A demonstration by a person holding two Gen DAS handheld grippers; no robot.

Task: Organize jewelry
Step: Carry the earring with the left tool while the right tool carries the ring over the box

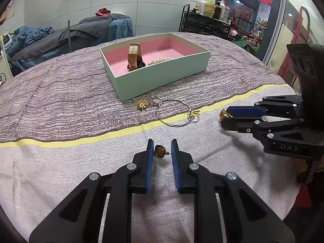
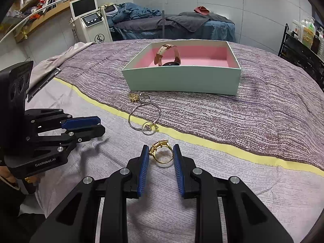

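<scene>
- Closest in, the left gripper point(image 1: 161, 151) has its blue ribbed pads clamped on a small amber-brown square stud earring point(image 1: 159, 151): stone against one pad, post against the other, carried clear of the cloth, so it reads as lifted for transport.
- The right gripper point(image 2: 161, 155) pinches a gold ring with a yellow faceted stone point(image 2: 161, 151) across its band; gripping the hoop edge to edge keeps it from rolling out.
- Both tools aim downward towards the mint-green cardboard box with pink lining point(image 1: 162, 77); I judge the drop-off comes next.
- Just beyond, straddling the pale yellow stripe point(image 1: 81, 139) of the purple woven bedspread point(image 1: 60, 101), lies a thin silver wire bangle point(image 1: 174, 112), not yet collected.
- At the box's near wall sit a small gold charm cluster point(image 1: 142, 103) and a silver ring point(image 2: 145, 97), touching or nearly so.
- Inside the box already: a tan leather-strap watch point(image 1: 134, 57) standing on edge and a white pearl bracelet point(image 1: 162, 60) beside it.
</scene>
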